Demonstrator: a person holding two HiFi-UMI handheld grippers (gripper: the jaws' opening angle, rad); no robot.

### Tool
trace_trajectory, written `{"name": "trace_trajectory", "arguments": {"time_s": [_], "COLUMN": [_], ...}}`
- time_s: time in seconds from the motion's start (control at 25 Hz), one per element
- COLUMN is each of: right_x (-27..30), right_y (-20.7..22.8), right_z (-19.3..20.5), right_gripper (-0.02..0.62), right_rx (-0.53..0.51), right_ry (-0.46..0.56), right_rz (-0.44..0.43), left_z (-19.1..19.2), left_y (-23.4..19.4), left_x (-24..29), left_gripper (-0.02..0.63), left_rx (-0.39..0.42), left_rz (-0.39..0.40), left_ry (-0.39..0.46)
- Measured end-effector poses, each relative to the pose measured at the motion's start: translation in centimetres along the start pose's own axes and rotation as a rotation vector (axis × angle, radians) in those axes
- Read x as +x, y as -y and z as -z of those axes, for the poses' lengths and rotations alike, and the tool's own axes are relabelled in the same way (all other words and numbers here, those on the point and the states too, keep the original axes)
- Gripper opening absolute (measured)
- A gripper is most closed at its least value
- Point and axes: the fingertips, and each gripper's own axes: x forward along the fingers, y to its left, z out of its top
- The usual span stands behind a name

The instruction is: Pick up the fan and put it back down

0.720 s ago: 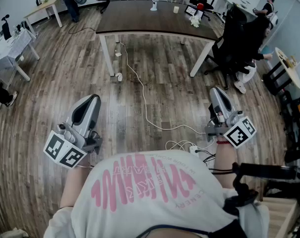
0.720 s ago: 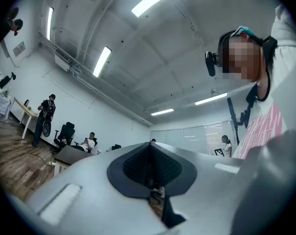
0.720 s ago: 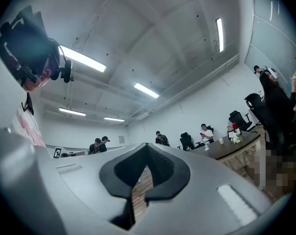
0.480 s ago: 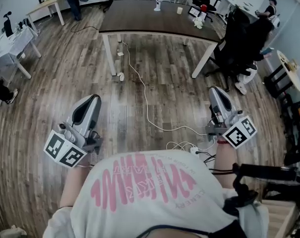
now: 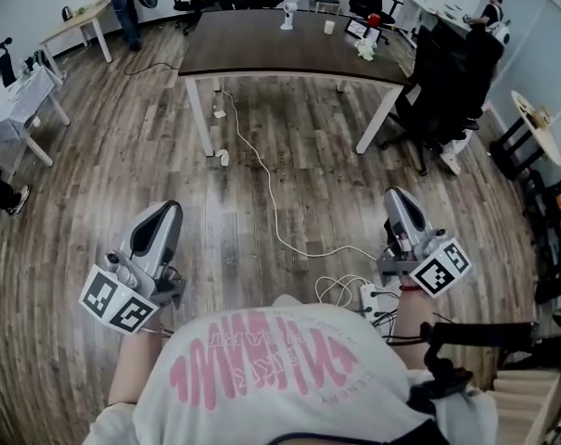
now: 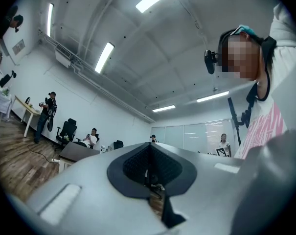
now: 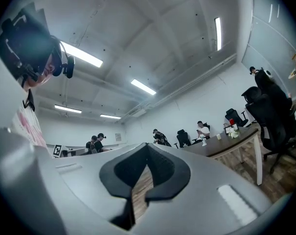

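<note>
Holding my left claw [image 5: 171, 209] and right claw [image 5: 395, 195] clenched and empty, I face the dark desk [image 5: 261, 46], well apart from both. A small upright white object [image 5: 287, 11] near the desk's far edge is probably the fan. It lies straight ahead, neither claw clearly nearer.

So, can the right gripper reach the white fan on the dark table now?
Probably not: floor separates the right gripper, held at the waist, from the table, and the fan stands at its far edge.
</note>
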Motion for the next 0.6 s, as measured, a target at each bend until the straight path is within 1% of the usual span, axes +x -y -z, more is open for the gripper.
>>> {"name": "trace_trajectory", "arguments": {"time_s": [0.12,0.16,0.24,0.28,0.36,0.44,0.52,0.6], "right_x": [1.1,1.5,2.7,3.3,5.0,7.0,9.0,11.0], "right_y": [0.3,0.4,0.6,0.9,1.9,3.1,4.6,6.4], "right_z": [0.1,-0.2,-0.9,-1.3,-2.2,-2.8,-3.2,-3.6], "right_gripper": [0.006,0.021,0.015,0.015,0.023,0.051,0.043,0.037], "right_rx": [0.038,0.07,0.136,0.148,0.13,0.105,0.09,0.079], "right_ry": [0.023,0.048,0.108,0.137,0.18,0.198,0.192,0.182], "right_rz": [-0.023,-0.039,-0.082,-0.098,-0.114,-0.128,-0.148,-0.157], "left_z": [-0.2,-0.2,-0.1,-0.1,-0.2,-0.3,-0.1,0.0], "left_y": [-0.7,-1.0,-1.6,-2.0,-2.9,-3.9,-5.3,-7.0], "left_x": [0.7,1.0,1.7,2.2,3.3,4.8,6.6,8.8], "left_gripper": [0.018,0.017,0.017,0.018,0.017,0.017,0.017,0.017], "left_rx": [-0.008,-0.006,0.006,0.016,0.036,0.05,0.053,0.039], "left_rz": [0.012,0.015,0.016,0.017,0.022,0.027,0.026,0.016], "left_ry": [0.036,0.043,0.048,0.052,0.066,0.08,0.082,0.087]}}
